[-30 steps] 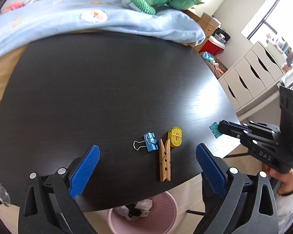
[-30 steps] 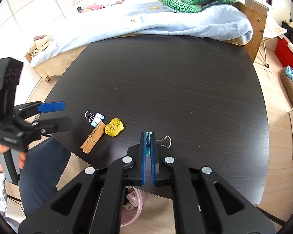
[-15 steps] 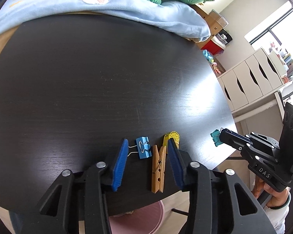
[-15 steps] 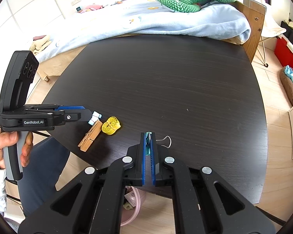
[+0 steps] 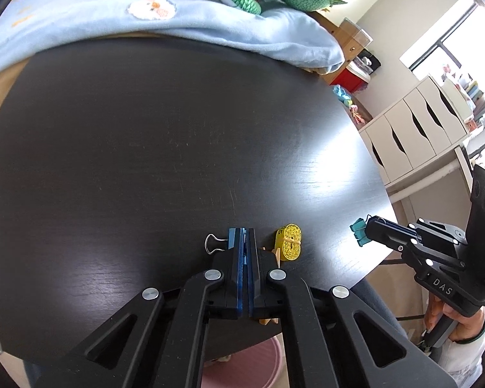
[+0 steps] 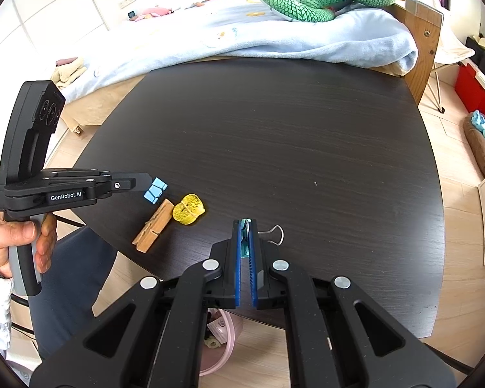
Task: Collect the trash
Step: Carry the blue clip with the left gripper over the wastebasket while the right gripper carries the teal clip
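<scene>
Both grippers are loaded, so the step in hand reads as the pick-up ending and the carry to the bin about to begin. In the right wrist view the left gripper, at the left middle of the frame, has its jaws pressed together on a blue binder clip, whose light blue body juts from the tips just above the wooden clothespin. The left wrist view agrees: the blue pads meet at lower centre, with the clip's wire loop poking out to their left. The right gripper, at lower centre of its own view, has its jaws clamped on a teal binder clip, one wire handle curling out to the right. Whether either clip is clear of the dark bench or resting on it is hard to tell from these angles. The clothespin and a small yellow roll, perhaps tape, lie touching near the bench's lower left edge, not yet collected. A pink waste bin shows under the bench edge at the bottom of both frames, partly hidden by the gripper bodies. The next move probably calls for drawing both grippers back past the bench edge, over the bin's mouth, then parting the jaws; the left must lift clear without nudging the clothespin.
</scene>
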`<state>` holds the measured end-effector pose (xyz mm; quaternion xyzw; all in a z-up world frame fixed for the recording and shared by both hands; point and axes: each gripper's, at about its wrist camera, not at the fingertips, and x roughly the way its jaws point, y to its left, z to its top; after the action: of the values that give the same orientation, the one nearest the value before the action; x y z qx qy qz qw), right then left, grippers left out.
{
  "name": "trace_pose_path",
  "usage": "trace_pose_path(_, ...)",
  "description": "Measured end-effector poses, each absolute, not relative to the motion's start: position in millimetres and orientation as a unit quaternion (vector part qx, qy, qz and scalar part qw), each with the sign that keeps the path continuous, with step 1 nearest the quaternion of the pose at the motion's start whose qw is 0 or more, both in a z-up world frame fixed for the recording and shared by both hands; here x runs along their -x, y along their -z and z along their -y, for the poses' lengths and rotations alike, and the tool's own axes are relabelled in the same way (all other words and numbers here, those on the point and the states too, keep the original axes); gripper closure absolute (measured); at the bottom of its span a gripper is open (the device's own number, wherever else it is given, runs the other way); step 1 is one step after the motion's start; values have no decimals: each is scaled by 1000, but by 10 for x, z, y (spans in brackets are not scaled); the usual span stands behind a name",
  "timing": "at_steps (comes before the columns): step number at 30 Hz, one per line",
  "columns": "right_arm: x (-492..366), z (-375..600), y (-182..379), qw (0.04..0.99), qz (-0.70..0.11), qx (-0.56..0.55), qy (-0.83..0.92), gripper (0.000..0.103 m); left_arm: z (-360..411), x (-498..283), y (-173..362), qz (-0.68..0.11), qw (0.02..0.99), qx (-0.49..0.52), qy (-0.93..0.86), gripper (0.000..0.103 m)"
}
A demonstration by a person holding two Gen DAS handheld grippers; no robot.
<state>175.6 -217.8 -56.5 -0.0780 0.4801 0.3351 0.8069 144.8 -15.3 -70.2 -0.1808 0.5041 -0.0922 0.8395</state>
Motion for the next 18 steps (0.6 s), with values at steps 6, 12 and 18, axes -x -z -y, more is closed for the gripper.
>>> trace_pose_path(6,-1652,2129,466,811,-468,81,-342,99,192,-1285,552,-482,862,126,91,102)
trace_pose_path(12,-1471,2070,338,817,-449,94,-349,99,266,-1041,358,-457,883,58,84,102)
trace_pose_path(18,-1230,2052,234,824,-429,106,-356,99,354,-740,180,-431,897,21,95,102)
